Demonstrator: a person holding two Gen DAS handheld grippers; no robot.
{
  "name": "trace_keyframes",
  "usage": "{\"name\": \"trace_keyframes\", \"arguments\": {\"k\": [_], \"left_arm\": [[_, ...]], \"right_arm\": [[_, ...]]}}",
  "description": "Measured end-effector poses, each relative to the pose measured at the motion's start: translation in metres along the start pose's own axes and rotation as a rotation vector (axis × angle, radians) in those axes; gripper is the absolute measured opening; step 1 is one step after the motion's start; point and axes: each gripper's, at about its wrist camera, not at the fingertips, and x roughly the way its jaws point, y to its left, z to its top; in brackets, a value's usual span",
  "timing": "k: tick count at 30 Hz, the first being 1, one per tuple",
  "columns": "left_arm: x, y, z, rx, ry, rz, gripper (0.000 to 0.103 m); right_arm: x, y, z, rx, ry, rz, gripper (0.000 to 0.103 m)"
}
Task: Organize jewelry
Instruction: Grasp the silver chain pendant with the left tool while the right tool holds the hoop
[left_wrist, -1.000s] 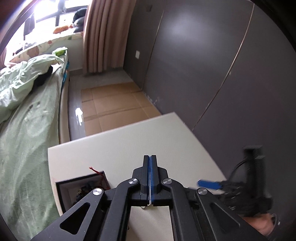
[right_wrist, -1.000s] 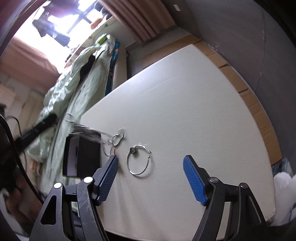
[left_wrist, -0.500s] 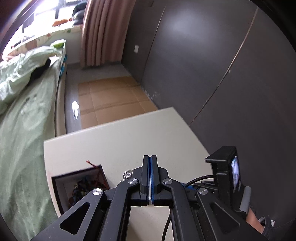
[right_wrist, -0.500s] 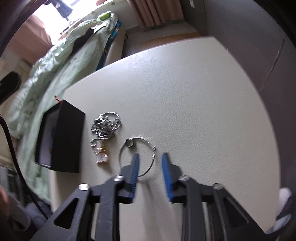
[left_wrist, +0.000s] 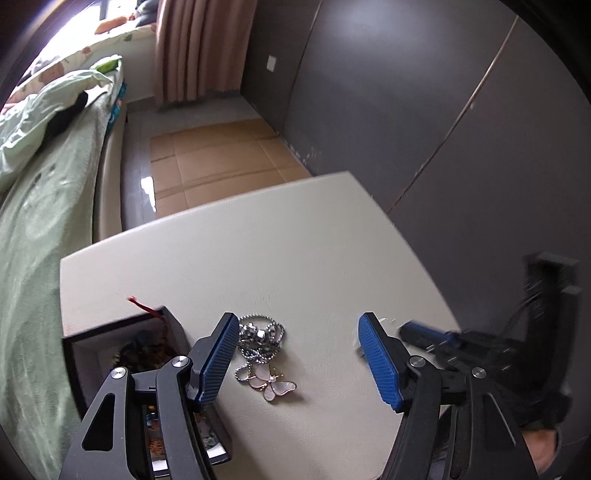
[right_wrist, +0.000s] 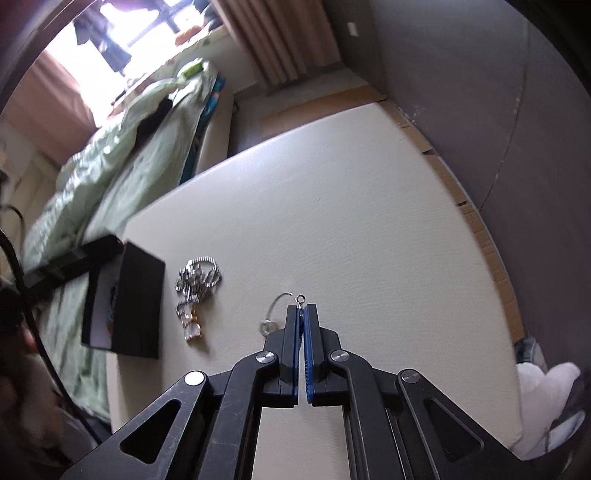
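A silver ball-chain necklace (left_wrist: 260, 338) with a pale butterfly pendant (left_wrist: 273, 386) lies heaped on the cream table (left_wrist: 258, 258). My left gripper (left_wrist: 297, 320) hovers over it, its jaws opening; the chain lies nearer the left pad (left_wrist: 216, 354), with no pad pressing on it. My right gripper (right_wrist: 303, 308) is shut on a thin silver bangle (right_wrist: 275, 308), whose loop end pokes out above the fingertips. The necklace (right_wrist: 197, 280) lies to the left of it. From the left wrist view the right gripper (left_wrist: 424, 336) shows blurred at the right.
An open black jewelry box (left_wrist: 122, 354) with beads inside stands at the table's left edge, also seen side-on as the box (right_wrist: 136, 299). A bed with green bedding (left_wrist: 33, 221) runs along the left. A dark wall (left_wrist: 406, 110) borders the table's right side.
The left gripper went from shut to open and sank toward the necklace. The right gripper's wide jaws closed onto the bangle.
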Motion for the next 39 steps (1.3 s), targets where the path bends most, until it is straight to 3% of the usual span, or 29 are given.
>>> {"name": "trace_keyframes", "arguments": {"k": [7,13,15,23,27,32,35,39], "left_arm": [[0.036,-0.007,-0.006,0.036,0.086,0.091,0.058],[0.061,-0.005,-0.012,0.048,0.135,0.178,0.058],[0.066,-0.009,-0.014,0.081,0.136,0.239,0.058],[0.081,-0.019,-0.021,0.179,0.169,0.364,0.056],[0.081,-0.023,-0.018,0.187,0.189,0.324,0.050],[0.081,-0.006,-0.011,0.070,0.235,0.174,0.046],[0.079,-0.007,-0.009,0.068,0.240,0.103,0.040],[0.080,-0.012,-0.010,0.102,0.228,0.170,0.040]], "right_arm": [[-0.019,-0.019,0.003,0.078,-0.059,0.072,0.004],[-0.029,-0.030,0.002,0.134,-0.082,0.195,0.004],[-0.031,-0.031,0.002,0.144,-0.087,0.233,0.004],[-0.034,-0.035,0.004,0.163,-0.100,0.258,0.004],[-0.033,-0.035,0.003,0.169,-0.095,0.256,0.004],[-0.030,-0.034,0.005,0.180,-0.092,0.259,0.004],[-0.029,-0.034,0.004,0.186,-0.093,0.274,0.004],[-0.027,-0.033,0.004,0.181,-0.082,0.278,0.004]]}}
